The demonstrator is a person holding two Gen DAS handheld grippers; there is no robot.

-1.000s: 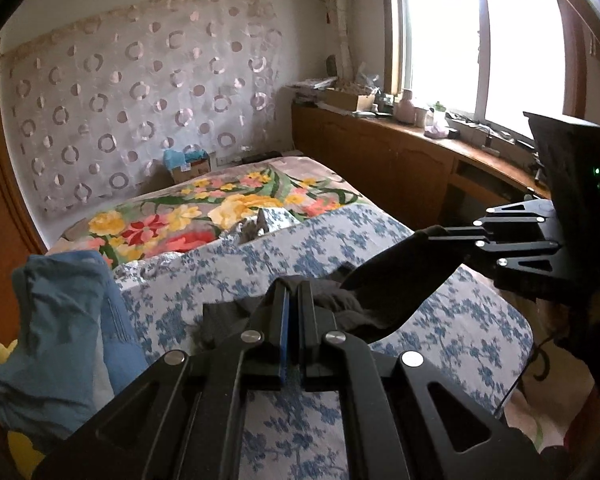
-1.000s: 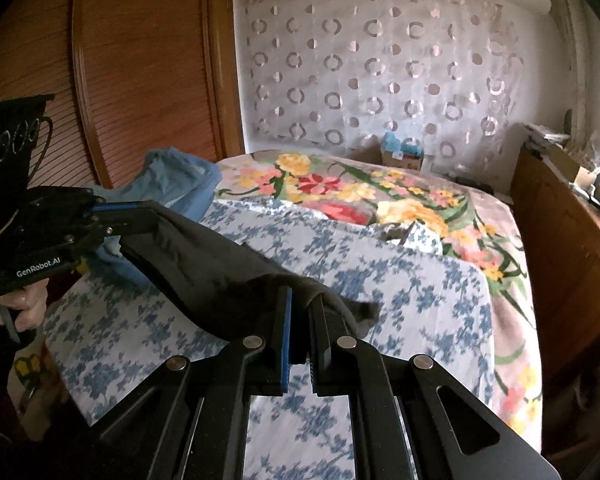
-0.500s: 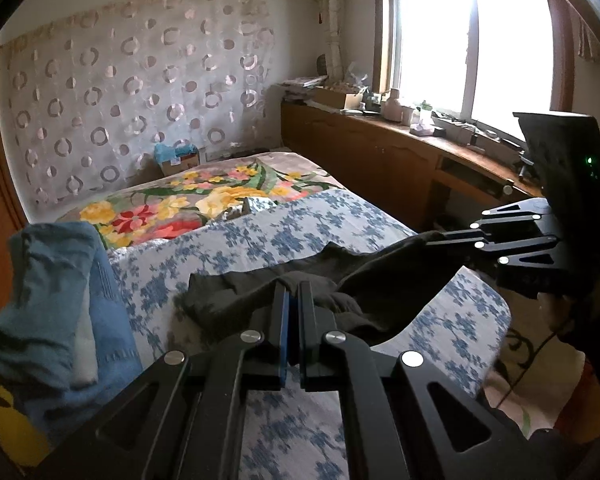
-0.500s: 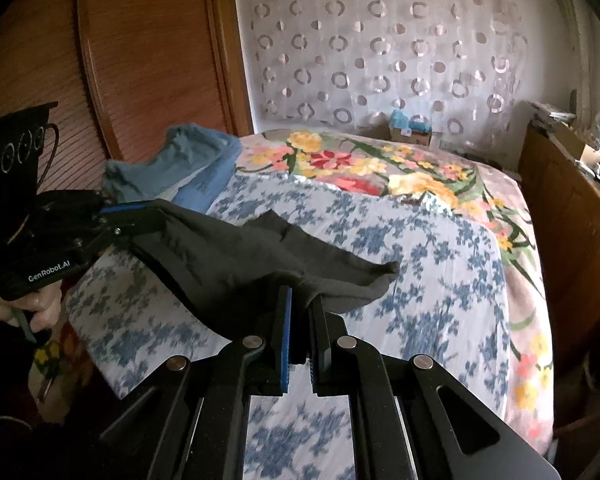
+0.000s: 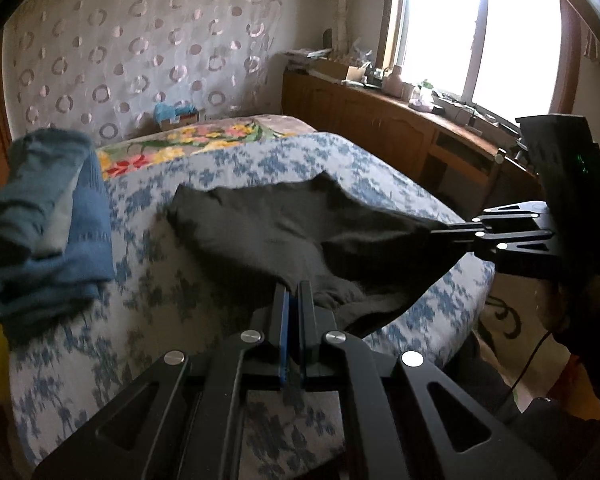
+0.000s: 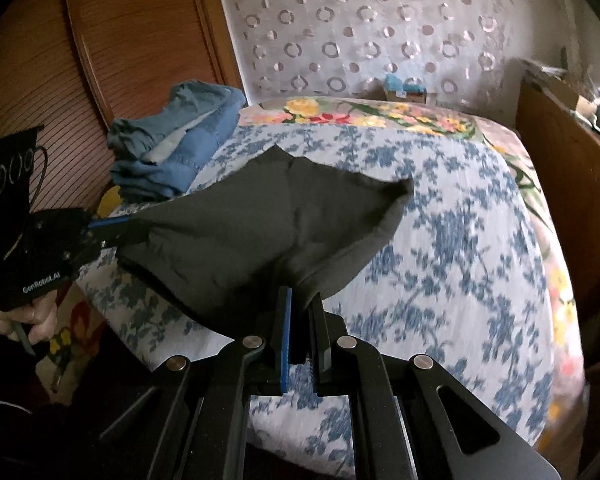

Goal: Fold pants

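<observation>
A: Pants (image 5: 284,232), dark grey, stretched between both grippers over the near end of the bed (image 5: 172,312). Far part lies on the blue-flower sheet, near part hangs in the air.

B: Grippers?

A: Left gripper (image 5: 293,292) has its fingers pressed together, pinching a bunched edge of the pants. Right gripper (image 6: 300,300) same, fingers clamped on the cloth's near edge. In the left view the right gripper (image 5: 456,234) comes in from the right, pinching the other corner.

B: Hidden stuff?

A: Plenty. Can't tell waistband from leg, cloth is bunched at both pinch points. The underside fold hanging off the bed edge is dark, unreadable. The hand (image 6: 20,316) under the left gripper is only partly seen, low left in the right view, rest cut off. Bed's near right corner is motion-blurred.

B: Anything else on the bed?

A: Blue clothes pile (image 6: 176,144) at the left edge, near the pants' far corner but apart from it. Small box (image 6: 404,88) at the bed's far end by the curtain (image 6: 360,32). Yellow thing under the pile, mostly covered, can't tell what.

B: Room to move?

A: Right half of the sheet is bare and open. Wooden cabinet (image 5: 380,128) runs along the right side, a gap of floor between it and the bed. Wooden panel wall (image 6: 112,40) sits close on the left.
</observation>
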